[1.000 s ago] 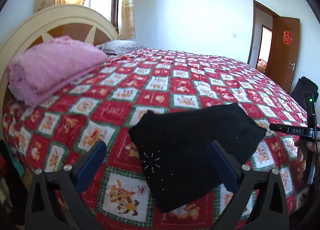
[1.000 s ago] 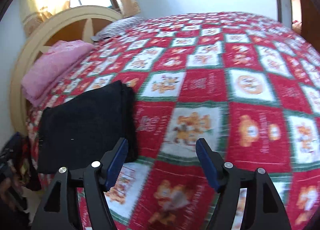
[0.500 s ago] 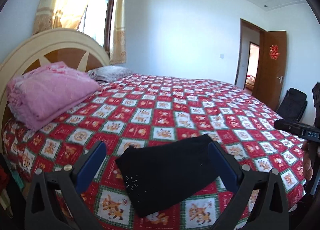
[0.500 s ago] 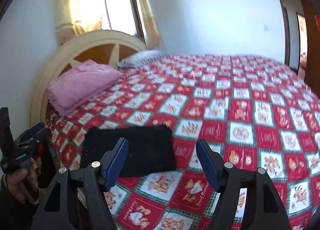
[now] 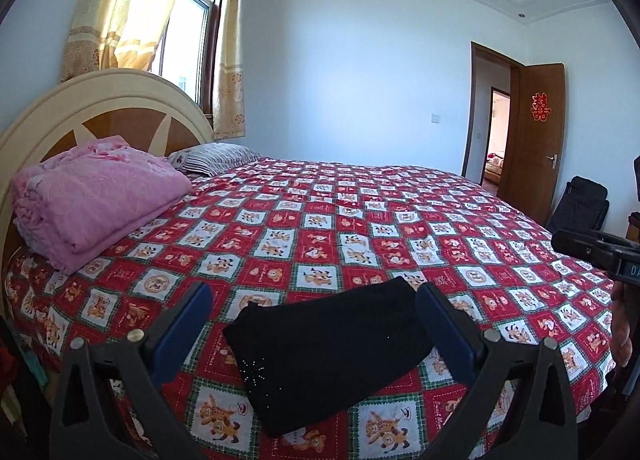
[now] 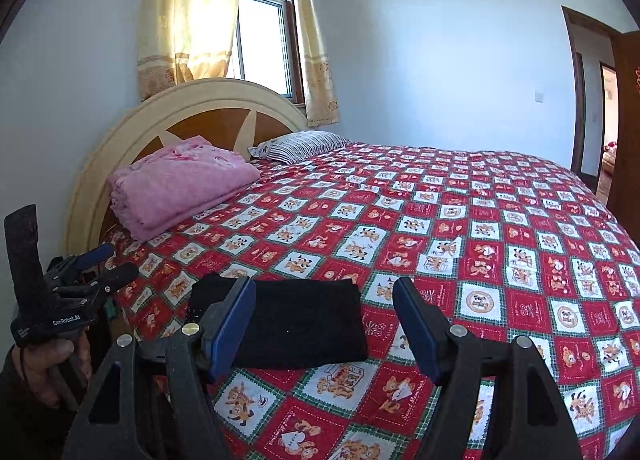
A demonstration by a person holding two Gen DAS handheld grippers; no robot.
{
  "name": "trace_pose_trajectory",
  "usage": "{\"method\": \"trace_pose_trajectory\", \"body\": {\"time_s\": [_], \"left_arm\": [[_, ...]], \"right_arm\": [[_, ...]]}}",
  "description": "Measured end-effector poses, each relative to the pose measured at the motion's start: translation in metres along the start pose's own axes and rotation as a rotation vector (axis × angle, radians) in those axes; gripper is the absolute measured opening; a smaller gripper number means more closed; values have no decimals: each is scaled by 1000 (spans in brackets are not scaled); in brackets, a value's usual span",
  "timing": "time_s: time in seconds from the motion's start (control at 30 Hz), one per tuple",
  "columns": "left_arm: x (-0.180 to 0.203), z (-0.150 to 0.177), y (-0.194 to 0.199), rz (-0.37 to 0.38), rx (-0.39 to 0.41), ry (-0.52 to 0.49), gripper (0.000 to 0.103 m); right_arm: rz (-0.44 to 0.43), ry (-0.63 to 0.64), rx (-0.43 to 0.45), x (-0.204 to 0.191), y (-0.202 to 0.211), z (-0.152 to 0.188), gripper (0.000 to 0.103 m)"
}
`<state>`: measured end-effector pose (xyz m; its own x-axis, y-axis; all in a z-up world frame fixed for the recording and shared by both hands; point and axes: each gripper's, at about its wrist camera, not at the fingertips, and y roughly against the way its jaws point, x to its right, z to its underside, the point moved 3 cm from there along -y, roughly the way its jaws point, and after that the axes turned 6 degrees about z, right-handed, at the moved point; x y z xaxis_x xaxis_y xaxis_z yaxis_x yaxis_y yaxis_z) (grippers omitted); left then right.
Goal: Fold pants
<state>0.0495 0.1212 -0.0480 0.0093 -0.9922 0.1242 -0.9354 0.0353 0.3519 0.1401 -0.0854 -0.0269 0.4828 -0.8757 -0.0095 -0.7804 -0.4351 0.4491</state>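
We hold both tools off the near edge of the bed (image 5: pixel 360 219), above it and touching nothing. Left hand-held gripper (image 5: pixel 312 324): jaws spread wide, empty, blue pads apart. Right hand-held gripper (image 6: pixel 324 324): likewise released, nothing between the pads.

The pants (image 5: pixel 328 344) are black, folded into a compact rectangle, lying flat on the red checked bedspread close to the near edge of the bed, toward the headboard-side corner. A sprinkle of small white dots shows on the cloth in the left wrist view. In the right wrist view the same bundle (image 6: pixel 304 324) sits partly behind the left pad of our right tool.

A folded pink blanket (image 5: pixel 96 195) rests at the head of the bed against the headboard (image 6: pixel 192 107), well apart from the pants. A striped pillow (image 5: pixel 216 157) lies just beside the blanket. Beyond the far edge, a wooden door (image 5: pixel 540 139) stands open.
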Motion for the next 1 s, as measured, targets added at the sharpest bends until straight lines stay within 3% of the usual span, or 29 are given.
{"method": "trace_pose_trajectory", "body": {"time_s": [0.83,1.0], "left_arm": [[-2,5,-4,-8,-23,-5,103],[1,3,-1,-36,3,-24,103]], "right_arm": [[7,7,40,-3,7,-2,76],[17,15,46,-4,8,-3,76]]}}
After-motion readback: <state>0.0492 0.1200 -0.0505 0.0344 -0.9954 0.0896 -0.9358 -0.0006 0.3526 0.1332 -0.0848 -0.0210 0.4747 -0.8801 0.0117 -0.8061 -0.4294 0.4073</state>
